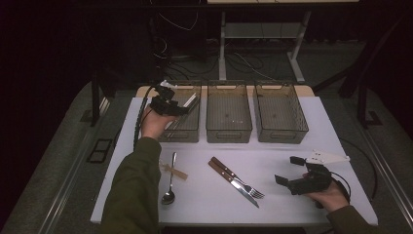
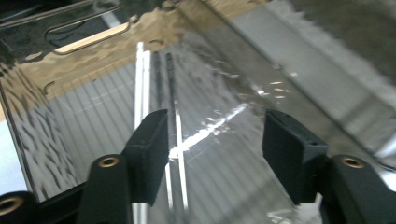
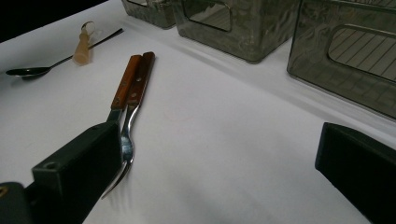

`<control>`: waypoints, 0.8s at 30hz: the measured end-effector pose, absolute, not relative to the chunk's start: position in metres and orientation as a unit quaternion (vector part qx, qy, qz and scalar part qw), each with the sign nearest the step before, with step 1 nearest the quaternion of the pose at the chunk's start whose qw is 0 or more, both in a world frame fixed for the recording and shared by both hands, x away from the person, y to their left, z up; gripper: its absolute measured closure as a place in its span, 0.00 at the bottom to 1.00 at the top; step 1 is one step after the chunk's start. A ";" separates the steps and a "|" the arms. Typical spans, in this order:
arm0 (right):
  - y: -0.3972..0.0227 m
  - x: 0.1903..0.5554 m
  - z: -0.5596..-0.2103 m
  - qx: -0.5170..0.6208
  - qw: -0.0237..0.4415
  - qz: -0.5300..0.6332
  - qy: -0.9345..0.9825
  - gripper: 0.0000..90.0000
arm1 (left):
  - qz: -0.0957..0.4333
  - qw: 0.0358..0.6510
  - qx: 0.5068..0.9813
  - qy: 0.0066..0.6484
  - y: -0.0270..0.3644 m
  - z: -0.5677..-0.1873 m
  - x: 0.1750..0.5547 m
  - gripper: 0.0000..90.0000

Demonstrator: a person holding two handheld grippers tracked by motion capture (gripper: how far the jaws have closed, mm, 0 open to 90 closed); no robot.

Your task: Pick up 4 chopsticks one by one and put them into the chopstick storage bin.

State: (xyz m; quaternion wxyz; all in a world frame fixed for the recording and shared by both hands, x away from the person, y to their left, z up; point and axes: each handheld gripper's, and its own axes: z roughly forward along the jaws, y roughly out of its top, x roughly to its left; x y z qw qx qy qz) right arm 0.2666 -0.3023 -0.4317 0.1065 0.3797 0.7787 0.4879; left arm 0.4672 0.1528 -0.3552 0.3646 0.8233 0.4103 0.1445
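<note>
Two grippers (image 1: 187, 108) (image 1: 287, 170), jaws apart, left over bin (image 1: 194, 134)

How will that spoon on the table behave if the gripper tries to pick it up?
The spoon looks like polished metal, so it is probably stiff and slippery between the pads. Its thin handle lies flat on the table, so getting under it may be awkward. The rounded bowl could let it rock or pivot when pushed.
</note>
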 end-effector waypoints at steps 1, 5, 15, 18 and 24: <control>-0.302 0.267 -0.432 0.379 0.107 0.488 0.779 0.01 | 0.142 0.367 0.826 0.404 0.153 -0.353 0.463 0.40; -0.302 0.267 -0.432 0.377 0.107 0.487 0.781 0.01 | 0.150 0.379 0.826 0.388 0.154 -0.348 0.445 0.35; -0.301 0.267 -0.433 0.379 0.106 0.486 0.780 0.01 | 0.150 0.402 0.814 0.391 0.161 -0.352 0.396 0.31; -0.302 0.268 -0.433 0.379 0.106 0.486 0.780 0.01 | 0.140 0.414 0.807 0.398 0.165 -0.360 0.382 0.31; -0.301 0.268 -0.433 0.378 0.105 0.485 0.782 0.01 | 0.139 0.421 0.805 0.394 0.168 -0.373 0.359 0.36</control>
